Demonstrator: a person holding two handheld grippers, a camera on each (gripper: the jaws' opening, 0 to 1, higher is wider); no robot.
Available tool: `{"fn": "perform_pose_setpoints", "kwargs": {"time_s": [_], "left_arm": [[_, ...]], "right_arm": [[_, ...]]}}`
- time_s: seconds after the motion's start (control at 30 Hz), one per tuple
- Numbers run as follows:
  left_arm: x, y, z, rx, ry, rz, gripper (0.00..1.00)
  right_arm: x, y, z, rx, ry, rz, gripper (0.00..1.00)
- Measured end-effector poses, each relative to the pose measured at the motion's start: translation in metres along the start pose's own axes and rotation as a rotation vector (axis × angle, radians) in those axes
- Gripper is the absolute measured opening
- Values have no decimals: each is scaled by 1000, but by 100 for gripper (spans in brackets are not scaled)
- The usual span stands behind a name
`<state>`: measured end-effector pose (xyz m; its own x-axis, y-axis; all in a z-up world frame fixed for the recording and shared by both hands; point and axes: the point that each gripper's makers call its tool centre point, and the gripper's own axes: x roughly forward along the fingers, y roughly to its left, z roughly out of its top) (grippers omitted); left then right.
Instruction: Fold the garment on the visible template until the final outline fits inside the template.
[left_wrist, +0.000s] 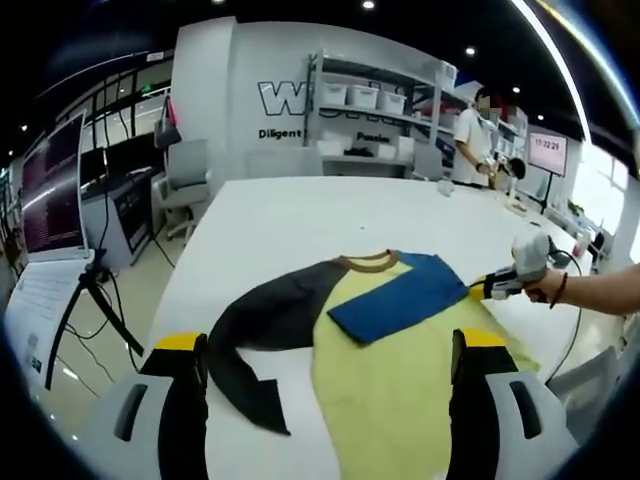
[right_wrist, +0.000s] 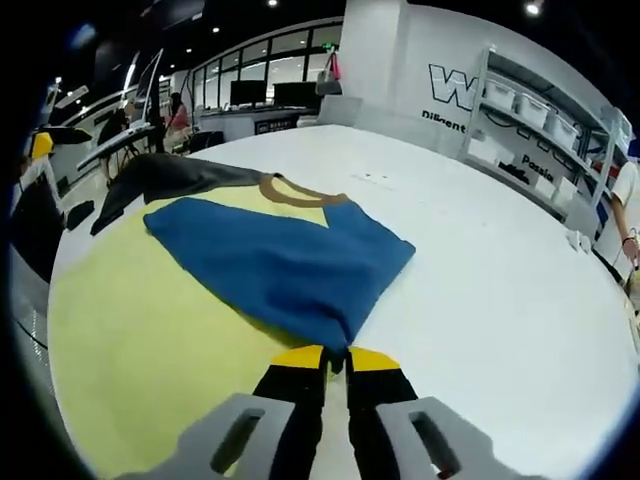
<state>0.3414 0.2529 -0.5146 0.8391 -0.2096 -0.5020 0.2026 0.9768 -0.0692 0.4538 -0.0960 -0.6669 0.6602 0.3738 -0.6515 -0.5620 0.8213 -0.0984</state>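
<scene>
Right gripper (right_wrist: 338, 352) jaws pinched tight on the blue sleeve (right_wrist: 290, 262), folded across the yellow shirt (left_wrist: 400, 390). Left gripper (left_wrist: 330, 360) jaws wide apart, holding nothing. Shirt lies flat on white table (left_wrist: 300, 215), collar toward shelving (left_wrist: 375, 105), black sleeve (left_wrist: 265, 320) outstretched.

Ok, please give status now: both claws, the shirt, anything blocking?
Left claw open, hovering above the yellow shirt. Right claw shut on blue sleeve, folded across the chest. Black sleeve spread out, not yet folded. White table unobstructed around shirt.
</scene>
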Motion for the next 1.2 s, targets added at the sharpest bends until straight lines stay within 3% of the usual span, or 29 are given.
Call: {"fn": "perform_pose_setpoints", "kwargs": {"time_s": [0.13,0.2,0.3,0.6,0.7,0.73,0.83,1.03,1.2], "left_arm": [[-1,1,0,0,-3,5,99],[-1,1,0,0,-3,5,99],[-1,1,-3,1,6,4,99],[-1,0,-1,6,3,-2,99],[-2,0,-1,6,3,-2,99],[-2,0,0,10,-2,-2,99],[-3,0,0,13,1,-2,99],[-2,-1,-1,14,2,-4,99],[-3,0,0,12,-4,1,99]], "right_arm": [[-5,2,2,-20,-8,-17,0],[-11,5,7,-47,-45,-39,0],[-12,11,-2,-55,-36,-48,0],[-15,1,-13,13,-3,-78,0],[-23,8,-7,126,-26,-23,7],[-28,7,2,171,-64,-23,12],[-31,5,12,241,-84,-8,23],[-12,-9,17,306,-63,-26,18],[1,-8,1,391,13,-29,13]]}}
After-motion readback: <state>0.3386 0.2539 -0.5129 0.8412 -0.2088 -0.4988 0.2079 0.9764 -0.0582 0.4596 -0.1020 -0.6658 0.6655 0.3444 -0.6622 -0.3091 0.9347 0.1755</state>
